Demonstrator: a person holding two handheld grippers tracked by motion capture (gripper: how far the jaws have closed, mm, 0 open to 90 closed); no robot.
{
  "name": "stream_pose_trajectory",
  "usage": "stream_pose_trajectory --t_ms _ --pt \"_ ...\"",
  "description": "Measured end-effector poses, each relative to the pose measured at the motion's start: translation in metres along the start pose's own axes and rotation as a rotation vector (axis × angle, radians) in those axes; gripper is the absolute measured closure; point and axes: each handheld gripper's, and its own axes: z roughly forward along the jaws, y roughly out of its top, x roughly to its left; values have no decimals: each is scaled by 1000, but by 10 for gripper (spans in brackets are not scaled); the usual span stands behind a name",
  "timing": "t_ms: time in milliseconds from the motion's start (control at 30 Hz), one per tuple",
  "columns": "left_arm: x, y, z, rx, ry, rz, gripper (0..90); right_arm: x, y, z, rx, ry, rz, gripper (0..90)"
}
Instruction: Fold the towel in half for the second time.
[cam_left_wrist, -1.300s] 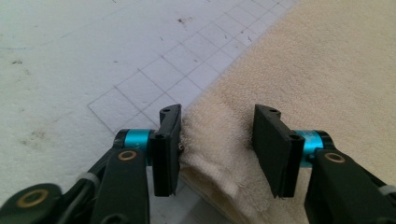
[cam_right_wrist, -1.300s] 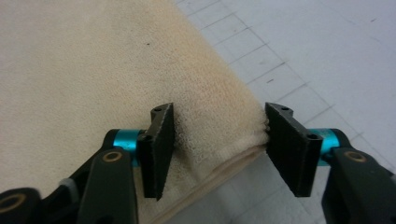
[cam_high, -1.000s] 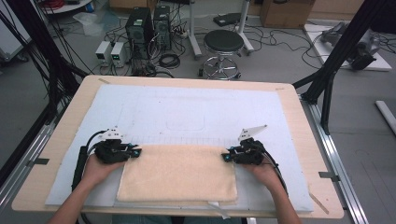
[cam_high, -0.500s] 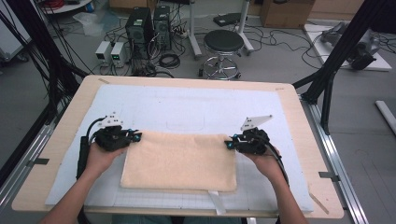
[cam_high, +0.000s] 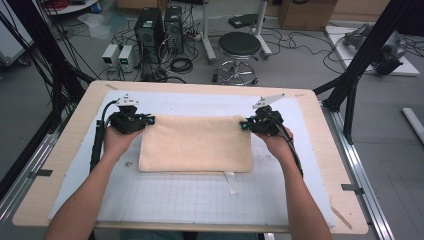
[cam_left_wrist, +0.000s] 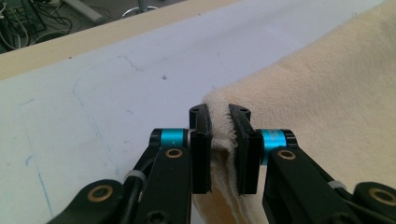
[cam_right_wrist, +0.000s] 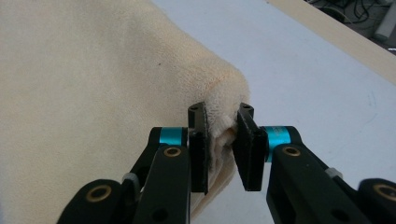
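Towel (cam_high: 196, 144) lies flat on the counter (cam_high: 320, 165), long axis running claw to claw. Left claw (cam_high: 148, 120) and right claw (cam_high: 243, 125) each pinch a far corner, so folding means pulling toward the person.

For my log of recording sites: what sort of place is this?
Most likely a robotics or data-collection lab: a work table with a gridded mat inside a black frame, and computer towers, power supplies and loose cables on the floor.
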Motion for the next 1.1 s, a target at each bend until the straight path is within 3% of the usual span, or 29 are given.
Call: stream_pose_trajectory --t_ms 167,300,367,533,633,733,833,1100 --pt "3 4 16 27 19 -2 780 -9 1 9 32 -36 16 762" --pt "7 -3 23 72 16 -17 699 -16 -5 19 29 -45 54 637" --pt "9 -7 22 83 28 -12 670 -16 -7 21 34 -43 76 556" --pt "12 -15 13 65 26 -24 601 -13 -9 19 17 -38 81 511" --pt "8 -17 10 97 2 -12 553 -8 -10 17 11 -54 76 504" --pt "-2 -20 7 57 -3 11 537 -5 -14 16 0 -52 79 501" --pt "-8 -28 7 69 -17 26 528 1 -19 18 -4 -41 85 507" --pt "-11 -49 16 114 -14 23 523 7 -31 34 51 -36 85 515"
